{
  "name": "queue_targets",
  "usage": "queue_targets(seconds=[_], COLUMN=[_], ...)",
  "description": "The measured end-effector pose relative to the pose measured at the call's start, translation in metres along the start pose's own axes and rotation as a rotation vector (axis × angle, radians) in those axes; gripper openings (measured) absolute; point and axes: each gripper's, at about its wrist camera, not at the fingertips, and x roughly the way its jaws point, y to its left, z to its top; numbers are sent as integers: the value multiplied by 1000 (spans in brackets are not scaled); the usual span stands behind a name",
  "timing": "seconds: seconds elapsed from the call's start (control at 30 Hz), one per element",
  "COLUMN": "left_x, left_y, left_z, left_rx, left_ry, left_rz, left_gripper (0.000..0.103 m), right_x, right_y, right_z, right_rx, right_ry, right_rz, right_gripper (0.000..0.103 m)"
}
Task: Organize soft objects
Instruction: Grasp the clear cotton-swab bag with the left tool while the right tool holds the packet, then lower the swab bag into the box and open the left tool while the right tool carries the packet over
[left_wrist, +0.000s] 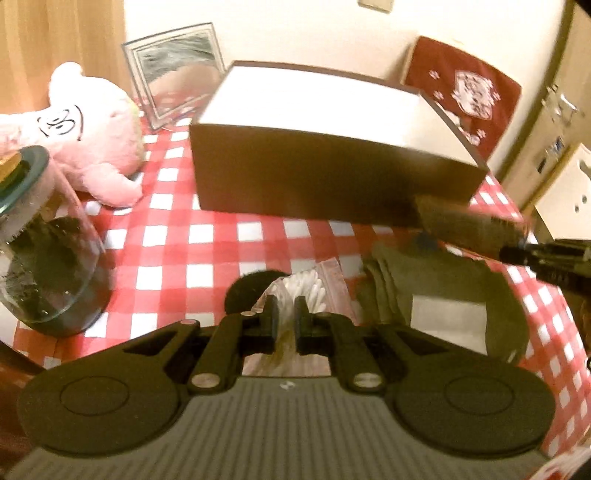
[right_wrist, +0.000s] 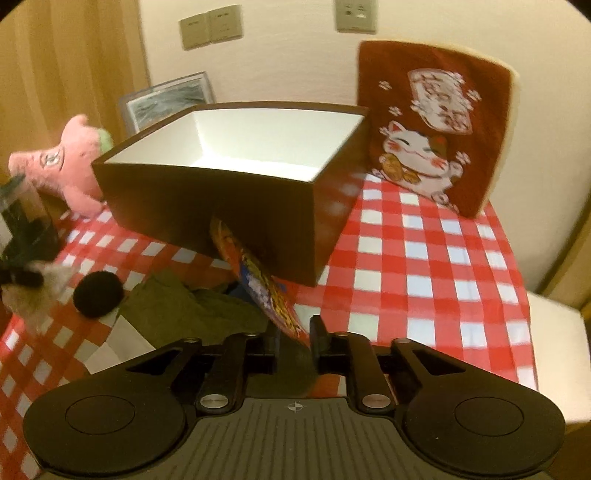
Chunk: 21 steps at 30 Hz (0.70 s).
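Both grippers are mid-pickup: left gripper (left_wrist: 285, 314) pinching the cotton-swab bag (left_wrist: 310, 291), right gripper (right_wrist: 297, 330) clamping a patterned pouch (right_wrist: 258, 280), each needing lifting toward the open box (right_wrist: 236, 162) at twelve o'clock.

Left hand-held gripper (left_wrist: 285, 310) nearly closed; right hand-held gripper (right_wrist: 298, 330) narrowly parted.

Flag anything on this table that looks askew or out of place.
The dark box sits skewed to the checks of the tablecloth. The olive cloth lies crumpled in front of it. The right gripper holds a colourful patterned item that slants up against the box's front wall.
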Motion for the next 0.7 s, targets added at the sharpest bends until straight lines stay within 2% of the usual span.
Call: queue_targets(seconds=[0.47,0.7], left_x=[10,6], left_y=[5,11], left_z=[12,21], left_rx=[-68,-92], left_ry=[33,17], left_rz=[41,60], left_gripper=[8,8], right_x=[36,30], right_y=[38,50], right_z=[18,17], right_rx=[-303,-413], right_ry=[-22,-62], right_rz=[8,22], right_gripper=[21,7])
